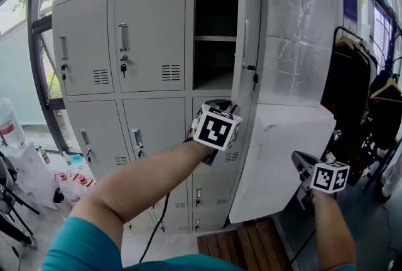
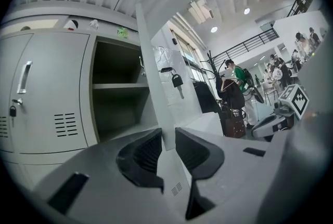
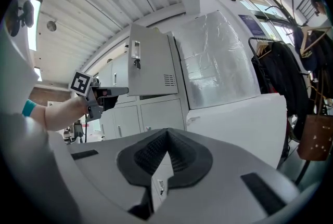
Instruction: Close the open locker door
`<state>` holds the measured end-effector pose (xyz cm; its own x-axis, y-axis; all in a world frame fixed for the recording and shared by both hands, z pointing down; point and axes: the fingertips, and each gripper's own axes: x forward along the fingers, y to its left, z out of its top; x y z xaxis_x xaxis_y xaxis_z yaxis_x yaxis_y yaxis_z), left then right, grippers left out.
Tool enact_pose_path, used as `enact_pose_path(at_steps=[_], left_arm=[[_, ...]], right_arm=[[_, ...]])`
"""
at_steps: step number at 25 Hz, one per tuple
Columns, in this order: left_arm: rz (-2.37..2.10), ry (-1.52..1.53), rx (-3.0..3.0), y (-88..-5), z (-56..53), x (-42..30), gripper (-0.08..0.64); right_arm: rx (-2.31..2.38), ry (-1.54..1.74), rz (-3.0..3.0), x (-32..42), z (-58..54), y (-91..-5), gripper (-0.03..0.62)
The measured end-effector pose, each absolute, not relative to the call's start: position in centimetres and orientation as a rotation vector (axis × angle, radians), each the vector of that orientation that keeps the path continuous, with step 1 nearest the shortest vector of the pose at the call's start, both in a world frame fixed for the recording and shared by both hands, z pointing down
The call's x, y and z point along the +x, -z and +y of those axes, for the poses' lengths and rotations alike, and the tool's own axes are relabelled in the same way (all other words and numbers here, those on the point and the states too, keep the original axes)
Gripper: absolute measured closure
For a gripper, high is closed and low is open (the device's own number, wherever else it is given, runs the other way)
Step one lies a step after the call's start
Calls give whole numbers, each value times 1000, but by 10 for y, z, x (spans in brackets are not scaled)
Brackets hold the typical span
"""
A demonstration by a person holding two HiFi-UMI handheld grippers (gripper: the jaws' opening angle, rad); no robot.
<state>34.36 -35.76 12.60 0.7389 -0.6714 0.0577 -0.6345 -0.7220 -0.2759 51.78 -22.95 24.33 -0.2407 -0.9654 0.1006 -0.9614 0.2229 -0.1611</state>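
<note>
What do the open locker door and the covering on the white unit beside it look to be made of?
Open locker door: likely painted sheet metal with a matte light grey finish. It is a thin, flat panel with punched vent slots.
Covering on the white unit: probably clear, glossy plastic film. It shows wrinkles and glare streaks.
</note>
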Motion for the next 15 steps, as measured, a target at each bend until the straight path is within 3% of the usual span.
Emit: enact_pose_path(at_steps=[3,6,15], left_arm=[[1074,229,-2665,-128,-371,334,477],[1153,250,-2613,-131,-387,320,526],[1279,285,-2545,-131,-430,290,526]], right_arm=[[-1919,298,2448,514,-234,-244,601],[-1920,303,2452,511,-238,-247,601],[-1930,320,2451,510,-244,-250,601]])
